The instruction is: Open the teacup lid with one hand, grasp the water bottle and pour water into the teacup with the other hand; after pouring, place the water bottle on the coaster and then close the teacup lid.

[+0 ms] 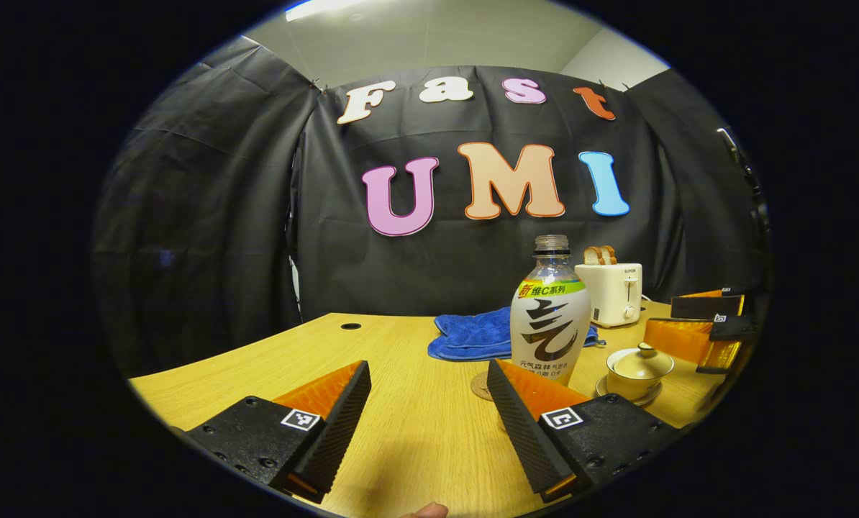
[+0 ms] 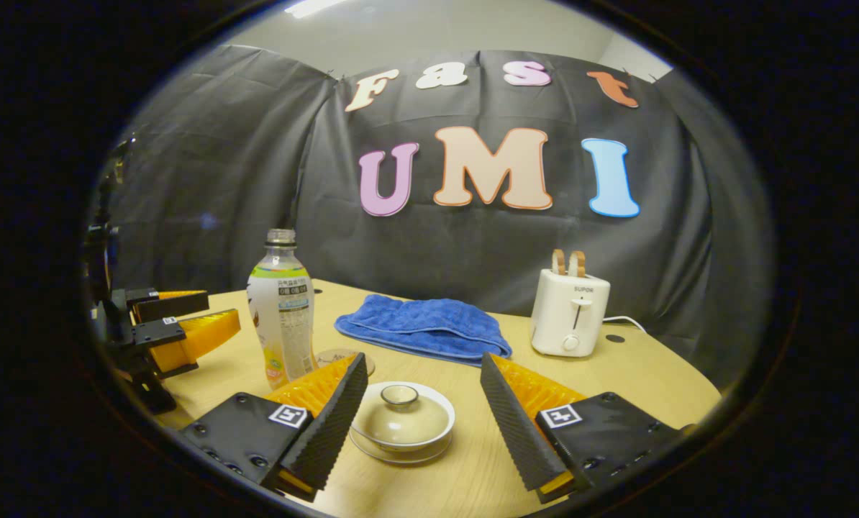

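Wooden desk (image 2: 638, 374) carries everything. Cup (image 2: 401, 424) with lid (image 2: 401, 414) on sits on a saucer, between the spread fingers of the right tool (image 2: 424, 410), nothing pinched. Bottle (image 1: 550, 306) stands upright, uncapped, beside the coaster (image 1: 481, 387), just ahead of the left tool (image 1: 428, 403), also spread and empty. Cloth (image 2: 426, 327) and toaster (image 2: 568, 313) sit behind, well apart from the cup. Step in hand looks like the lid grasp, not yet done. Next move likely calls for the right tool to drop onto the knob and pinch, left tool to advance around the bottle.
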{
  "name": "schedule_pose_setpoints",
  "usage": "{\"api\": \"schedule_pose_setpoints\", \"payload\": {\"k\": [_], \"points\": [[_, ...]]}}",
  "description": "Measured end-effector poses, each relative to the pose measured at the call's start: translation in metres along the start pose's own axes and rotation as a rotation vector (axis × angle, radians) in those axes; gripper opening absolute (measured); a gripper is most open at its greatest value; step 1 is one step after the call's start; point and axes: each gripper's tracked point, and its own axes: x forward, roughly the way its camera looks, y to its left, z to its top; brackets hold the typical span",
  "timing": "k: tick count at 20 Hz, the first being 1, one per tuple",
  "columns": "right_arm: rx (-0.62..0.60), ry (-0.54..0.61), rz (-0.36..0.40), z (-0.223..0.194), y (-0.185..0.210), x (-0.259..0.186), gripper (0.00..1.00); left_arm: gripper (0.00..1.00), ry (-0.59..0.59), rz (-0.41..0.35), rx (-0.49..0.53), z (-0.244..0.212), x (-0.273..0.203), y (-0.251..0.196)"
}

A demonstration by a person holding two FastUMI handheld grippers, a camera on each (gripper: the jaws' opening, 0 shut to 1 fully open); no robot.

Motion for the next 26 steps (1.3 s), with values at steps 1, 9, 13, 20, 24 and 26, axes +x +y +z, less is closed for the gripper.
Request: {"api": "schedule_pose_setpoints", "payload": {"k": [1,9,13,20,24,26], "points": [[-0.015,0.007,0.005,-0.002,0.003,0.002,0.96,0.95,0.0,0.0,0.0,0.0,0.0,0.0],[-0.008,0.081,0.012,-0.018,0.011,0.015,0.8,0.95,0.0,-0.004,-0.001,0.0,0.0,0.0],[0.018,0.138,0.021,-0.031,0.012,0.018,0.67,0.95,0.0,-0.009,-0.001,0.001,0.0,-0.001],[0.04,0.138,0.037,-0.031,0.016,0.019,0.43,0.95,0.001,-0.012,-0.002,0.0,0.001,-0.002],[0.059,0.134,0.03,-0.03,0.015,0.018,0.32,0.95,0.001,-0.012,-0.001,0.001,0.0,-0.002],[0.08,0.123,0.027,-0.027,0.016,0.018,0.33,0.95,0.002,-0.011,-0.002,0.0,0.0,-0.002]]}}
